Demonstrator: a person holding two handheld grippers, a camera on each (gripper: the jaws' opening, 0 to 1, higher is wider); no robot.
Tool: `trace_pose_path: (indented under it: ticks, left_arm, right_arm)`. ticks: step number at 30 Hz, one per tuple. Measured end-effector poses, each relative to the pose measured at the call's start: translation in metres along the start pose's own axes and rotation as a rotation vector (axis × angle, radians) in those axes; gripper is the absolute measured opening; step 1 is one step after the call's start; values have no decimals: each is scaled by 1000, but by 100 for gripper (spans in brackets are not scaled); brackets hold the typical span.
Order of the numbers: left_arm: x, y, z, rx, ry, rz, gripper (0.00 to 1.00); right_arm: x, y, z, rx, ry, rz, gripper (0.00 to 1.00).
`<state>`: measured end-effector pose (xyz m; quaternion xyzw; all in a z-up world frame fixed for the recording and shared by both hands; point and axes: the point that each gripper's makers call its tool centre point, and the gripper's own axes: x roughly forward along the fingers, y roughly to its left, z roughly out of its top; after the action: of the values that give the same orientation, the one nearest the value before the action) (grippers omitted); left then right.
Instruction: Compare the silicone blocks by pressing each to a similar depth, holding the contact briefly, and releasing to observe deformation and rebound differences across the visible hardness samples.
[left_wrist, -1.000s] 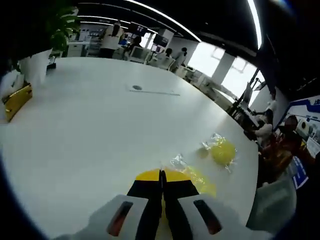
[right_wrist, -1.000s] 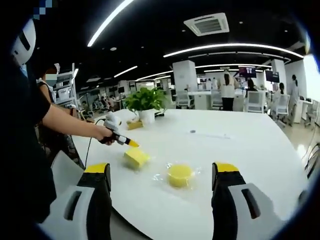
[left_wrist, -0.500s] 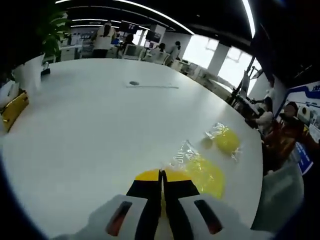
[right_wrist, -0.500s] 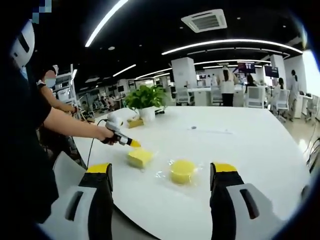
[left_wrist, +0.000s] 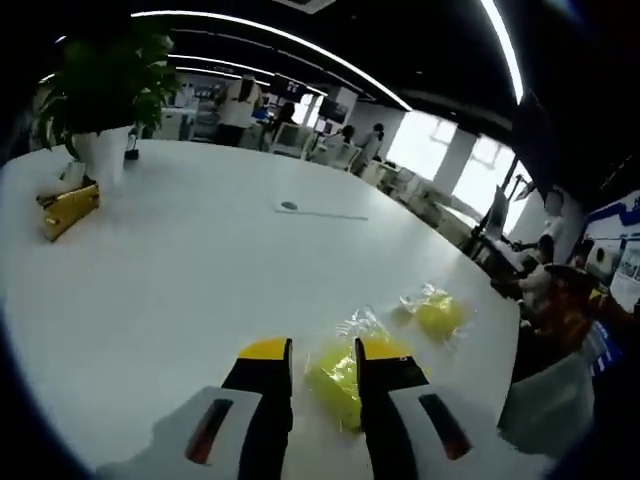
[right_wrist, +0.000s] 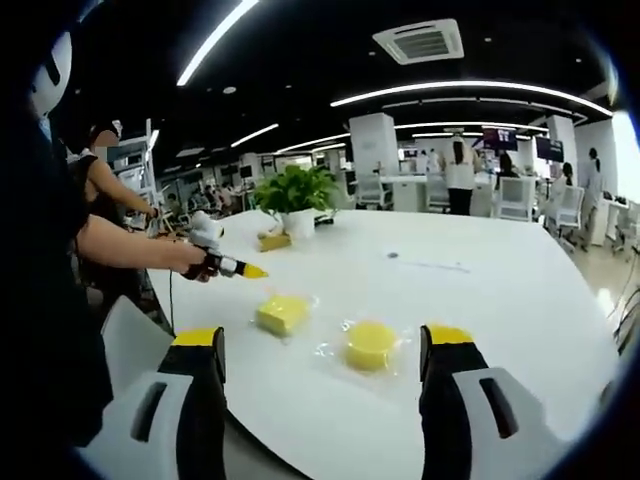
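Left gripper view first: the left gripper (left_wrist: 322, 362) has its yellow-tipped jaws parted a little, nothing pinched between them. Through the gap you can see the square silicone block (left_wrist: 338, 376), yellow and in a crinkly clear wrapper, lying on the white table (left_wrist: 180, 270) just past the tips. Can't tell from this angle whether the tips touch it. A bit further out and to the right is the round silicone block (left_wrist: 437, 315), also wrapped, well apart from the jaws. Far side of the table there's a potted plant (left_wrist: 100, 110) with a small yellow box (left_wrist: 68, 208) beside it, and a thin flat strip (left_wrist: 318, 212) lying near the middle. People are standing around at desks in the background.

Right gripper view: the right gripper (right_wrist: 325, 345) is spread wide, jaws far apart at either side of the frame, gripping nothing. Both blocks sit on the table between the two jaws as seen from here but clearly beyond them, no contact. The square one (right_wrist: 282, 313) is left of centre, the round one (right_wrist: 372, 346) just right of it, the two near each other but not touching. Off to the left, a person's hand (right_wrist: 190, 258) holds the left gripper (right_wrist: 232, 267) above the table, its yellow tip pointing toward the square block and stopping short of it, apart from it. The plant (right_wrist: 295, 190) is behind that, near the table's far edge
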<state>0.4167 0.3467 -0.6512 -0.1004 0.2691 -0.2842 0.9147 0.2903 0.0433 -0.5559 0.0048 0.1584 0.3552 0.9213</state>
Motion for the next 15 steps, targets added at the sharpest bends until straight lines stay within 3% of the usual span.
trace_pose_path:
  ticks: [3,5,8,12,15]
  left_arm:
    - [-17,-14,8,39,-47,-9,38]
    - [-27,-24,11,58,-66,-28,41]
    - [-38,-37,16,166,-75,-41,49]
    - [-51,-58,27,266,-101,-68,53]
    - [-57,-73,31,317,-124,-91,62]
  right_arm:
    - [-3,4,2,-82,13,2,68]
    - [-5,4,5,-74,0,1,69]
    - [-5,-2,4,-61,4,-13,70]
    - [-5,-7,5,-59,0,-29,71]
    - [-3,-9,7,-78,6,-45,71]
